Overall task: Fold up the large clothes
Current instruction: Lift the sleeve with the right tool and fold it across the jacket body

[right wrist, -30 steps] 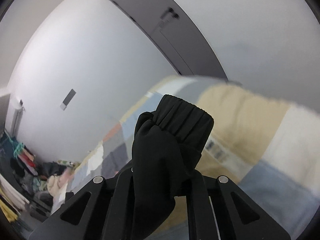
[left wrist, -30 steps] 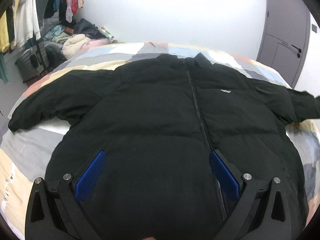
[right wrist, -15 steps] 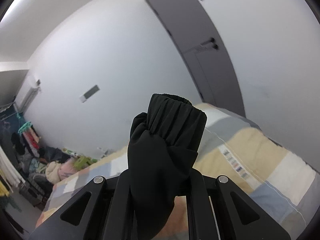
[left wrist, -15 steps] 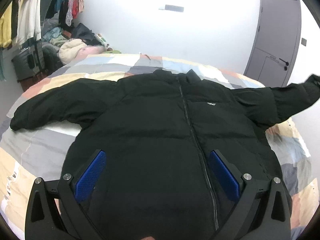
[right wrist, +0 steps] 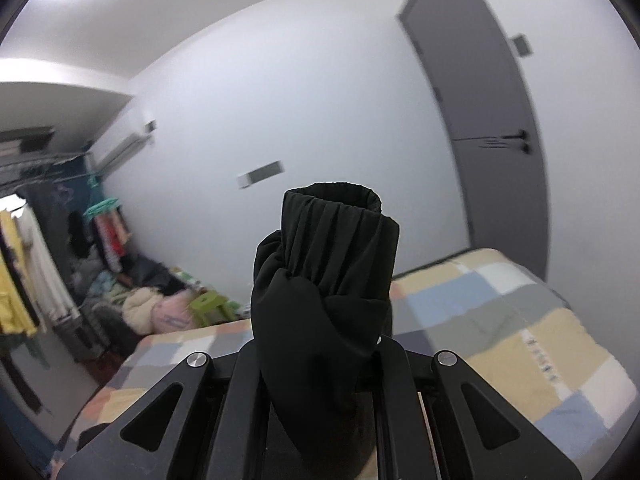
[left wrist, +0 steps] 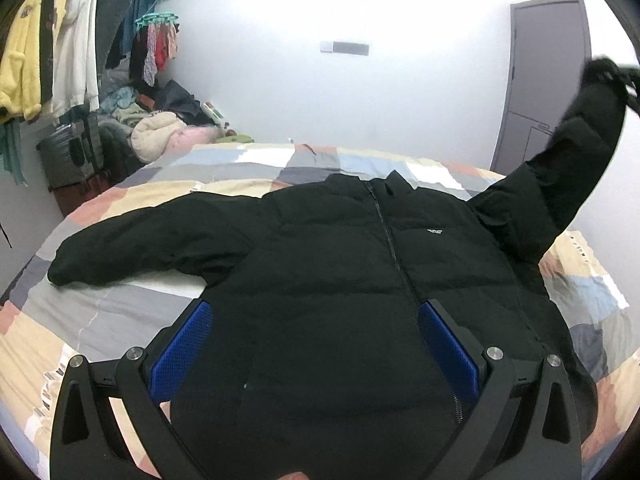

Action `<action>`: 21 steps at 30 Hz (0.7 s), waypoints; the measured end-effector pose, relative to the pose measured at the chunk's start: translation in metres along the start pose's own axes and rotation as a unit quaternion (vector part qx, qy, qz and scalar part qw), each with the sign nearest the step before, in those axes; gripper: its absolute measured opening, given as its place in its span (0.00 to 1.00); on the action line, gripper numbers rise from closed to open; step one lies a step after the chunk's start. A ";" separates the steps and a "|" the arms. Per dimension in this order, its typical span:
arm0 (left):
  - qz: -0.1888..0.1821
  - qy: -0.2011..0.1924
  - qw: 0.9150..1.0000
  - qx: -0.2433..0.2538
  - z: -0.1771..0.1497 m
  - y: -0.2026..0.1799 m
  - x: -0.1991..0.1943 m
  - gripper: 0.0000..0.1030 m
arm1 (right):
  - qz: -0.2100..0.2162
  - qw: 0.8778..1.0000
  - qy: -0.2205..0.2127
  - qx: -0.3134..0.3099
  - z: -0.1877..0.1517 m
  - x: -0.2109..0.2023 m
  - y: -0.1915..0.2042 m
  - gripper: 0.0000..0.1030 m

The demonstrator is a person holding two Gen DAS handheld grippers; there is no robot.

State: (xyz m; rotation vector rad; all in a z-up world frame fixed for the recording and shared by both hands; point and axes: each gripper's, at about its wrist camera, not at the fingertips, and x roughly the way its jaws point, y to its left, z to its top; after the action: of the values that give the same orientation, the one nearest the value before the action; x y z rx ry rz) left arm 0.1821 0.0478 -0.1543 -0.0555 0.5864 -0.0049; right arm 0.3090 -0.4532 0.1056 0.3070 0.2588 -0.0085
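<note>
A black puffer jacket [left wrist: 340,280] lies front up and zipped on the patchwork bed [left wrist: 100,312]. Its left sleeve [left wrist: 152,244] lies flat, stretched out to the left. My left gripper [left wrist: 314,340] is open, its blue pads [left wrist: 182,346] spread above the jacket's lower body. My right gripper [right wrist: 320,356] is shut on the right sleeve's cuff [right wrist: 332,240] and holds it high in the air. In the left wrist view that raised sleeve [left wrist: 568,176] slopes up to the right from the shoulder.
A grey door [left wrist: 548,80] stands in the back wall on the right. A clothes rack [left wrist: 60,60] with hanging garments, a suitcase [left wrist: 66,156] and a pile of laundry [left wrist: 160,136] fill the left corner beyond the bed.
My right gripper has lifted the right sleeve from the bed high into the air and swung towards the room. My left gripper has tilted up and back, still open.
</note>
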 end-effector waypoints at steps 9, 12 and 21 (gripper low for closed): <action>0.023 -0.023 0.999 0.007 -0.001 0.025 -0.013 1.00 | 0.074 0.993 0.046 -0.076 -0.036 0.046 0.147 0.07; 0.024 -0.028 0.999 0.001 -0.001 0.036 -0.013 1.00 | 0.093 0.988 0.071 -0.102 -0.058 0.066 0.191 0.07; 0.053 -0.001 0.997 -0.048 -0.005 0.094 0.019 1.00 | 0.155 0.971 0.142 -0.116 -0.153 0.124 0.293 0.08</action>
State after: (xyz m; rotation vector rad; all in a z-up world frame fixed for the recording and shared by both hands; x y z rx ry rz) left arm 0.1947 0.1409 -0.1738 -0.1175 0.5870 0.1256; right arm 0.4046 -0.1240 0.0206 0.1120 0.4890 0.3742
